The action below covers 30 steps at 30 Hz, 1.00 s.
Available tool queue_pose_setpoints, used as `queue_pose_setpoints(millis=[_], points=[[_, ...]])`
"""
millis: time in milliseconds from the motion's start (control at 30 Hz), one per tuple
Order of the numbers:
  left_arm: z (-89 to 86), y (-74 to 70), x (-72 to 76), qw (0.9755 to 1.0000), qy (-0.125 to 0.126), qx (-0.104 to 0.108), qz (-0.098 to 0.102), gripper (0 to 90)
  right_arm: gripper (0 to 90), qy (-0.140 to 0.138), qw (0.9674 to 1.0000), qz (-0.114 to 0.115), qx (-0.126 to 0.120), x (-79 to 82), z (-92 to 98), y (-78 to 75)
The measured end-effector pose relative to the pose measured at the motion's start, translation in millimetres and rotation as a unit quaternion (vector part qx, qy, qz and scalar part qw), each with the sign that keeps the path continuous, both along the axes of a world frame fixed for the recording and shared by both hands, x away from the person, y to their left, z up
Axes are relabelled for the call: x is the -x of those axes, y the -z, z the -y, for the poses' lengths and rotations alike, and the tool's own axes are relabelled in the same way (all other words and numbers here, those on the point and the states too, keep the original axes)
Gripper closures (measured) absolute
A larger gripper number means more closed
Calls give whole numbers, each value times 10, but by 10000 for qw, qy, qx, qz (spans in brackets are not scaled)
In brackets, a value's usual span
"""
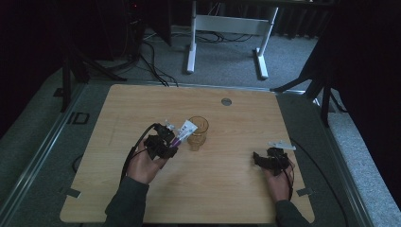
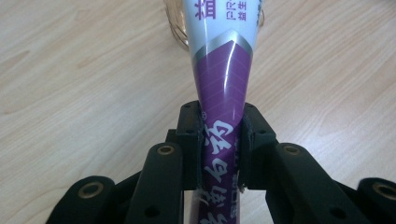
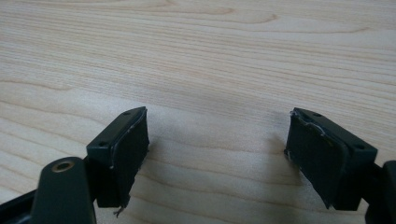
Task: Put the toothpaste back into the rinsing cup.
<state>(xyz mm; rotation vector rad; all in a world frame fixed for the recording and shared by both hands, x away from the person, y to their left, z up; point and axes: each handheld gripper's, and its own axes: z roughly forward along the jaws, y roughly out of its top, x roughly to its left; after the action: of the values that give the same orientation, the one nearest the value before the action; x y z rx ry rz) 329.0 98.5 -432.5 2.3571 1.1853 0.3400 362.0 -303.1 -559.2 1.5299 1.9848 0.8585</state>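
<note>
A purple and white toothpaste tube [image 2: 224,88] is clamped between the black jaws of my left gripper [image 2: 221,140]. In the high view that left gripper [image 1: 166,140] sits left of centre on the wooden table [image 1: 227,189], and the tube [image 1: 183,130] points up and right toward an amber glass cup [image 1: 197,133]. The tube's white end lies at or over the cup's rim. My right gripper [image 1: 259,158] rests low at the right of the table. Its jaws stand wide apart over bare wood [image 3: 217,135] with nothing between them.
A round grey grommet [image 1: 226,101] sits near the table's far edge. Beyond the table, a white desk frame [image 1: 227,28] and cables lie on the grey carpet. Black stand legs [image 1: 312,85] flank the table's far corners.
</note>
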Motion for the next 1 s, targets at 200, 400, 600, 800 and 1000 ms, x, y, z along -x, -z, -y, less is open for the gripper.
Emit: queue_pose_setpoints(millis=[200, 400, 600, 800, 1000], points=[[-26, -29, -31, 9998, -101, 129, 125, 735, 208, 7, 10000, 0, -10, 0, -2, 0], [-41, -67, -62, 9993, -132, 282, 208, 734, 208, 5, 10000, 0, -6, 0, -1, 0], [-46, -113, -107, 9986, -186, 396, 305, 734, 208, -7, 10000, 4, 6, -1, 1, 0], [-47, -166, -142, 9973, -199, 548, 450, 734, 208, 0, 10000, 3, -2, -1, 0, 0], [-48, -228, -178, 9967, -170, 578, 543, 734, 208, 3, 10000, 5, -3, -1, -1, 1]])
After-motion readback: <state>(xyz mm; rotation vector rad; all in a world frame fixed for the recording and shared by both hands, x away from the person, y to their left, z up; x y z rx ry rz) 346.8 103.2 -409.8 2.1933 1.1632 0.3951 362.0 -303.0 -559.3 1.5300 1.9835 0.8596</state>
